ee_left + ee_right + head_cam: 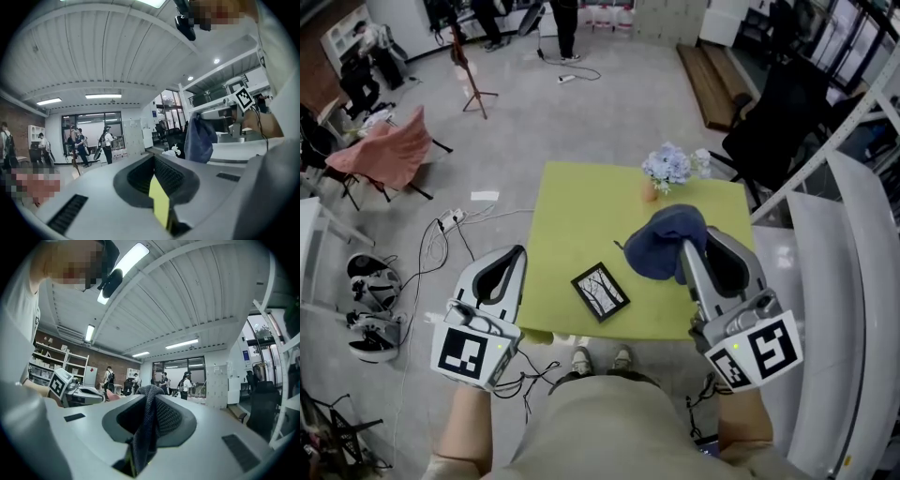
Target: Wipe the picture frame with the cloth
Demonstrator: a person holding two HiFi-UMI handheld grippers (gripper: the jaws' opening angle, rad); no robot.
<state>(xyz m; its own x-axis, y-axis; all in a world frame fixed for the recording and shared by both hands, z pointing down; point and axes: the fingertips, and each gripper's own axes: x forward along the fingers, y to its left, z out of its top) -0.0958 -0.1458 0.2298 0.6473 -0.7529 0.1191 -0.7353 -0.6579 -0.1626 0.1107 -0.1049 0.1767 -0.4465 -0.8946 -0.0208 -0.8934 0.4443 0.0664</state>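
Step 1 looks done: my right gripper clamps the cloth, and my left gripper is closed, empty. Next, I lower the cloth onto the picture frame to its left.

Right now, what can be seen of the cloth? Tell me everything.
The cloth is dark blue, soft fabric with a coarse weave, bunched and limp. The right gripper has its jaws shut on one fold of it. The rest drapes down from them over the yellow-green table, to the right of the picture frame and apart from it. I cannot tell whether it touches the table.
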